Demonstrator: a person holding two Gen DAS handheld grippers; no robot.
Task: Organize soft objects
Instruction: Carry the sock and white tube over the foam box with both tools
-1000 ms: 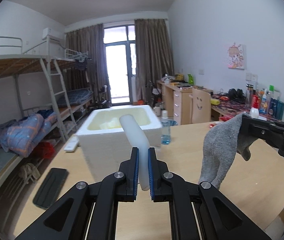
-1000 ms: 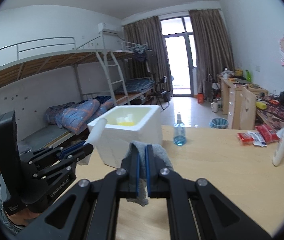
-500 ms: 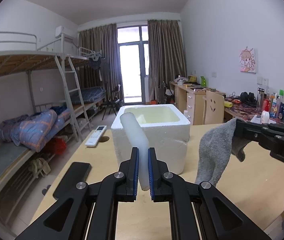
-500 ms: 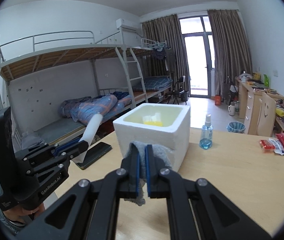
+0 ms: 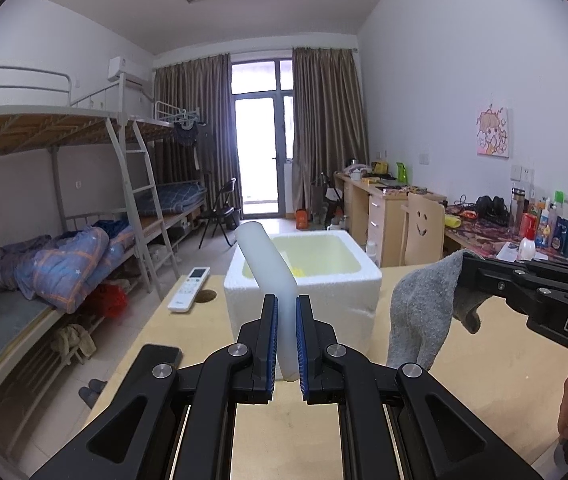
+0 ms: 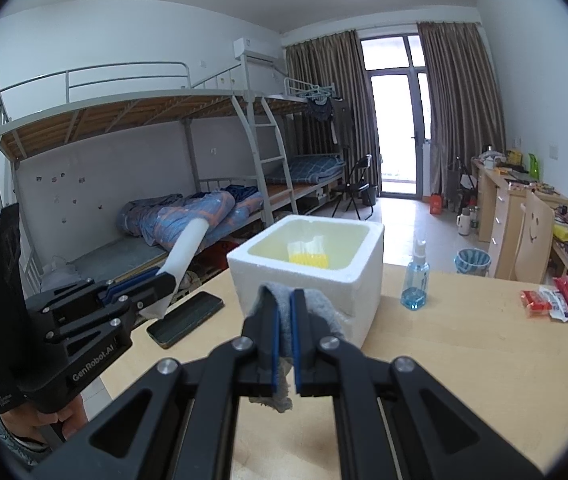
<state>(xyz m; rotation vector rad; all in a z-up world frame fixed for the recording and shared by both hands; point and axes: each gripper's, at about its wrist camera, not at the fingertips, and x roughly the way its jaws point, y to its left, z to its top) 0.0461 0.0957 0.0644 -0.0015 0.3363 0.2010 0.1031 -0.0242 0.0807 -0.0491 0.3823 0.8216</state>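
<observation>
Foam tube (image 5: 270, 276), white and soft, is pinched near its lower end by the left gripper (image 5: 286, 344), jaws nearly closed on it; it leans toward 11 o'clock above the bench (image 5: 483, 368). Grey sock (image 6: 284, 320) is clamped in the fully closed jaws of the right gripper (image 6: 284, 342) and dangles below them. White foam box (image 6: 315, 276) stands at 12 o'clock just past both grippers, something yellow inside. Around it: a dark phone (image 6: 186, 319) at 9 o'clock, a white remote (image 5: 190, 283) at 10, a blue spray bottle (image 6: 415, 280) at 2, red packets (image 6: 551, 300) at 3.
</observation>
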